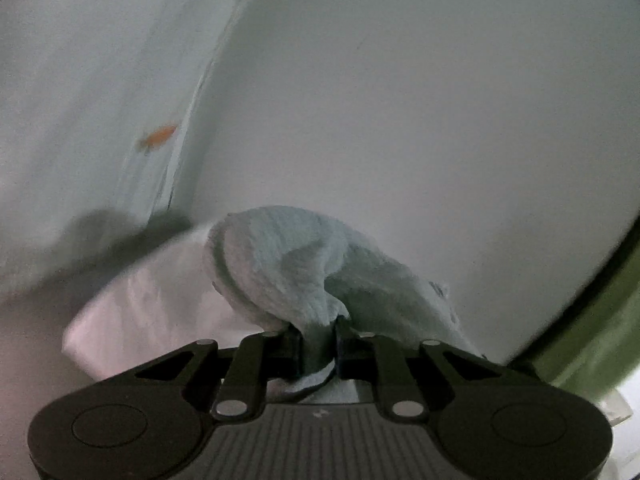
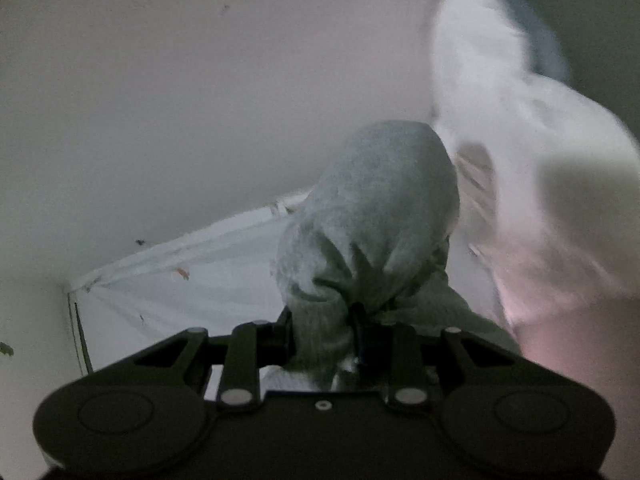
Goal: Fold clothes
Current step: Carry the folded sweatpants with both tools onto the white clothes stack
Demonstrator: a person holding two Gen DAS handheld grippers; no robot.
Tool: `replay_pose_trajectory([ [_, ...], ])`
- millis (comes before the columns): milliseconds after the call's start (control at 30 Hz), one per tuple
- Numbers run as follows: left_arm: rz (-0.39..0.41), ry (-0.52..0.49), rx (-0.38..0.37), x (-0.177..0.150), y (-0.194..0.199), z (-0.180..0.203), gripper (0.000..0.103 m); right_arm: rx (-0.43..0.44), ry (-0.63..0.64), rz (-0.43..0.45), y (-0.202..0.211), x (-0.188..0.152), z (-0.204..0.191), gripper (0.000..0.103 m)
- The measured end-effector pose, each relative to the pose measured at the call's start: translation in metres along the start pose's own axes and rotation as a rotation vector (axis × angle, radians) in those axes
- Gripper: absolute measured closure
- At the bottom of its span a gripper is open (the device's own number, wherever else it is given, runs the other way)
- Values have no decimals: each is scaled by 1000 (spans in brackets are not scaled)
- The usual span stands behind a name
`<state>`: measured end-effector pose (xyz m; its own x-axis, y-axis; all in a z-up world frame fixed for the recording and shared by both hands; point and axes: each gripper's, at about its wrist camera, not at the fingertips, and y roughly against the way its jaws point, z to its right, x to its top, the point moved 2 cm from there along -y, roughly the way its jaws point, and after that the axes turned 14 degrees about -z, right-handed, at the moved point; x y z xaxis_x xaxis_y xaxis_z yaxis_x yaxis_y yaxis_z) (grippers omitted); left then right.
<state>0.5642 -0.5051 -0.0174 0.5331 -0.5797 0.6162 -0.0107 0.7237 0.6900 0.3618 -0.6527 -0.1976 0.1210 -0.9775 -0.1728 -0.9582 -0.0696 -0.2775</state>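
A pale blue-green terry cloth (image 1: 304,268) bunches up over my left gripper (image 1: 318,334), whose jaws are shut on a pinched fold of it. The same soft cloth (image 2: 372,216) rises in a rounded hump in front of my right gripper (image 2: 324,328), which is shut on another gathered part. Both grips hold the cloth up off the surface. Beyond the hump in the right wrist view a blurred white garment and sleeve (image 2: 520,128) fill the right side.
A white sheet (image 2: 192,276) with small orange marks lies below and meets a plain pale wall (image 1: 400,100). A white folded piece (image 1: 132,312) shows at lower left in the left wrist view. A green surface (image 1: 600,340) edges the right.
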Motion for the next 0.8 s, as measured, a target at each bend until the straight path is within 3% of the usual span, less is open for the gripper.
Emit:
replay_pose_trajectory([
  [133, -12, -129, 46, 60, -32, -5, 88, -43, 134, 86, -27, 34, -14, 74],
  [167, -32, -178, 89, 69, -47, -7, 88, -115, 212, 119, -31, 38, -21, 72],
  [233, -109, -244, 208, 75, -94, -20, 82, -388, 423, 187, -37, 38, -32, 55],
  [300, -194, -289, 324, 74, -145, -37, 82, -752, 642, 238, -49, 35, -30, 42],
  [367, -284, -311, 425, 60, -194, -59, 83, -1017, 780, 248, -60, 34, -15, 37],
  [400, -320, -310, 455, 50, -211, -68, 83, -1061, 818, 251, -62, 33, -14, 26],
  [500, -300, -244, 446, 29, -228, -86, 82, -1082, 904, 259, -63, 27, -17, 26],
  [567, -269, -198, 456, 26, -231, -92, 76, -1106, 955, 234, -62, 21, -23, 26],
  [633, -261, -175, 461, 27, -232, -96, 74, -1127, 959, 217, -61, 24, -21, 19],
  [733, -259, -181, 505, 34, -229, -93, 61, -1134, 954, 194, -68, 31, -29, 16],
  [800, -246, -167, 492, 36, -214, -88, 55, -1169, 988, 167, -67, 25, -32, 14],
])
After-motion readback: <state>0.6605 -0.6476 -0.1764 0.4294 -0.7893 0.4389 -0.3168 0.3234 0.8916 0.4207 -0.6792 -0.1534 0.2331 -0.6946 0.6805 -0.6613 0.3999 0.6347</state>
